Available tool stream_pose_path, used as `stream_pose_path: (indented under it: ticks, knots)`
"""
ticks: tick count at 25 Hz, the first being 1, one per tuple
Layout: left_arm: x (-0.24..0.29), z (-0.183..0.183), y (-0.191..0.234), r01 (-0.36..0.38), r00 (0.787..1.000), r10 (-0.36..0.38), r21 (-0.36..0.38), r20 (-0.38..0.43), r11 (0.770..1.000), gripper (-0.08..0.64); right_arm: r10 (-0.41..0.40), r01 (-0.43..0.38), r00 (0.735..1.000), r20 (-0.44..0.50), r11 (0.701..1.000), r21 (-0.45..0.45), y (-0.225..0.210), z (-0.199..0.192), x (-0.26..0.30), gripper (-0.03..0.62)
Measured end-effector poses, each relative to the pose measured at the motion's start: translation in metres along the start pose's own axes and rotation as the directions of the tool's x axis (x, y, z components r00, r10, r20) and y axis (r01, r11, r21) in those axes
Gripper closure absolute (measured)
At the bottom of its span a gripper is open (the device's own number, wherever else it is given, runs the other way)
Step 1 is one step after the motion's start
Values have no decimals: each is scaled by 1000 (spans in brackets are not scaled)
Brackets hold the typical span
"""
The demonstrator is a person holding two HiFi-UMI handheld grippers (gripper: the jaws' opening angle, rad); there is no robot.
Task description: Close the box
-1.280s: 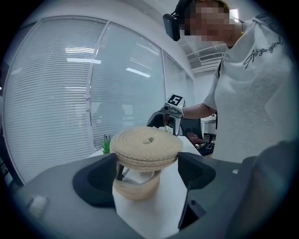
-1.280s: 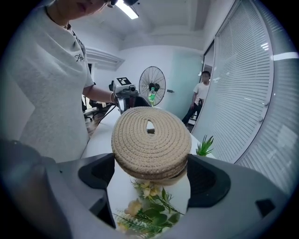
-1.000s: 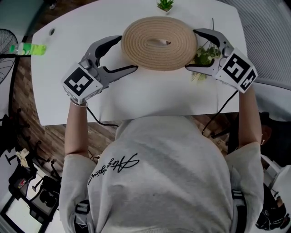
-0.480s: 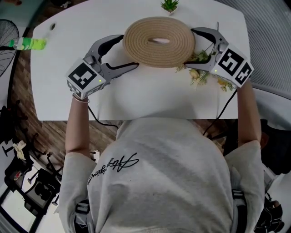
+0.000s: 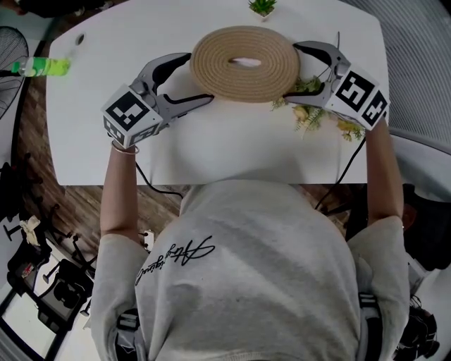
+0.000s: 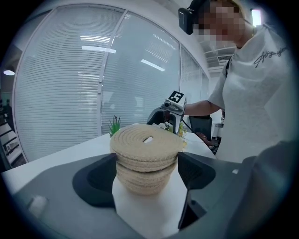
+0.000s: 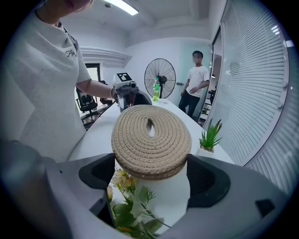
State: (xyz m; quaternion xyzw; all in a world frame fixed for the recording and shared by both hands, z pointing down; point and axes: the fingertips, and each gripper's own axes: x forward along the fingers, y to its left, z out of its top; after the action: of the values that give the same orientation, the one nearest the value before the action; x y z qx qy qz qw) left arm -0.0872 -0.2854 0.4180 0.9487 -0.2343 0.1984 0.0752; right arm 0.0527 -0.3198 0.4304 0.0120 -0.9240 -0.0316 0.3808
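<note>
A round woven rope lid [image 5: 245,63] lies flat on the matching rope box [image 6: 142,179], which stands on the white table [image 5: 232,148]. My left gripper [image 5: 199,78] holds the lid's left rim between its jaws. In the left gripper view the lid [image 6: 147,147] fills the gap and touches both pads. My right gripper [image 5: 292,72] clamps the lid's right rim, and in the right gripper view the lid [image 7: 150,140] spans its jaws. From the head view the lid hides the box body.
A spray of artificial flowers [image 5: 310,113] lies on the table under my right gripper. A small potted plant [image 5: 262,7] stands at the far edge. A green bottle [image 5: 39,68] is at the far left. A fan [image 7: 160,77] and a standing person [image 7: 196,81] are beyond the table.
The lid was raised and tilted above the box with a gap showing. It has come down and now sits level on the box, still held by both grippers.
</note>
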Motion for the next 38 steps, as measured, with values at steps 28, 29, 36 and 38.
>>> stream_pose_path:
  ticks: [28,29,36,38]
  knots:
    - [-47,55,-17,-254,929,258,-48,267,966,127,-350,275,856,381,932,237,22,63,-62,103]
    - [-50,61,-19,-263,923,264,-42,280,964,127,-364,286,842,399,927,242,25,69,-66,106]
    - [-66,97,-39,-286,883,272,-20,383,958,147,-447,329,732,514,893,307,42,106,-93,152]
    - [-71,110,-45,-291,867,271,-16,418,957,163,-462,334,704,540,885,324,48,115,-101,175]
